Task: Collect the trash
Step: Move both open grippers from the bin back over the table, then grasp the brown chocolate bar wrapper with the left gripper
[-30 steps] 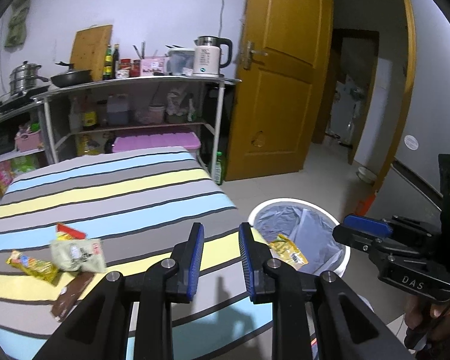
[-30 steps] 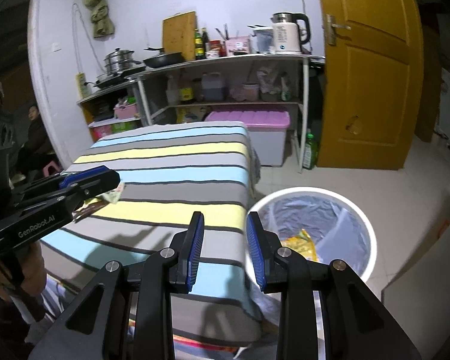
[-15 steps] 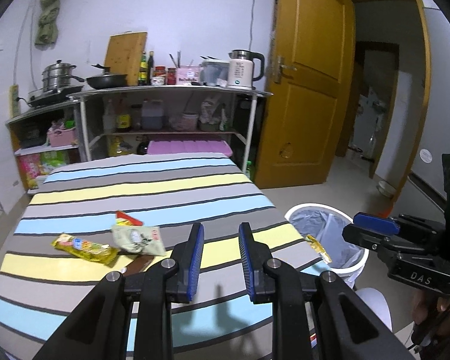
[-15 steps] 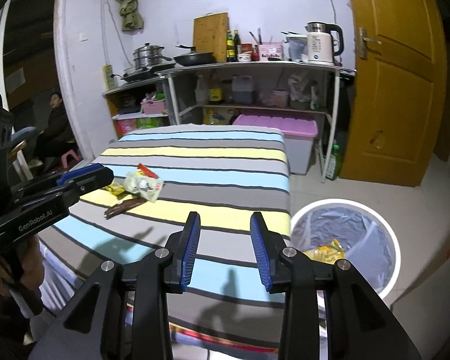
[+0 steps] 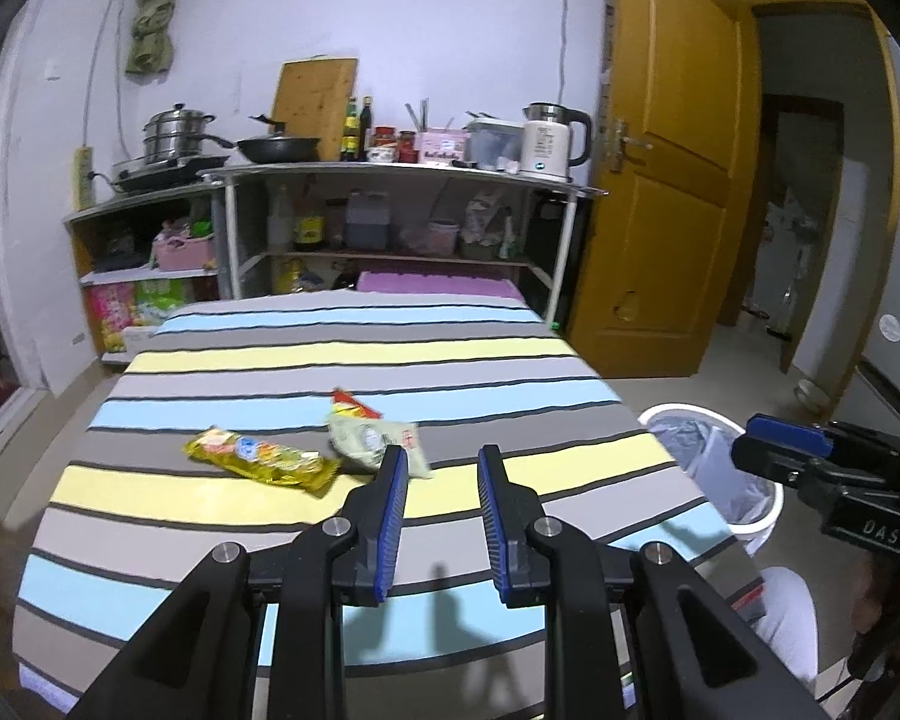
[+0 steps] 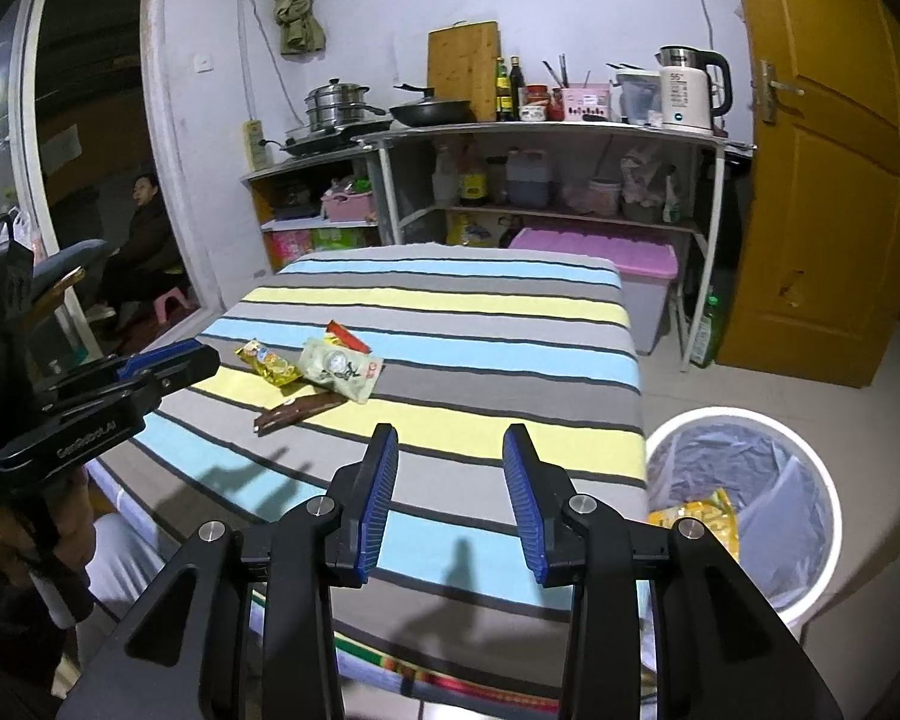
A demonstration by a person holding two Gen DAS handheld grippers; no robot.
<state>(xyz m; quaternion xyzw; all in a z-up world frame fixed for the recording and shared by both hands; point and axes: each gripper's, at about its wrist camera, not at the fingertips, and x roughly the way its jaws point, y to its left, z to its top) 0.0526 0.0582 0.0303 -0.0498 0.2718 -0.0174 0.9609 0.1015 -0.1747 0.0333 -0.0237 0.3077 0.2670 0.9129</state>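
Striped bed [image 6: 450,324]; brown wrapper [image 6: 297,411], perhaps chocolate, right-view only; both grippers' jaws spread, empty.

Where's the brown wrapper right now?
In the right wrist view, the brown wrapper lies on the striped table, just in front of the pale green packet.

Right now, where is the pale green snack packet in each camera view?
Left wrist view: pale green snack packet lies at centre, just above the left claw's left finger.
Right wrist view: left of centre, on the striped bed.
Shared landmark: the yellow wrapper lies to its left.
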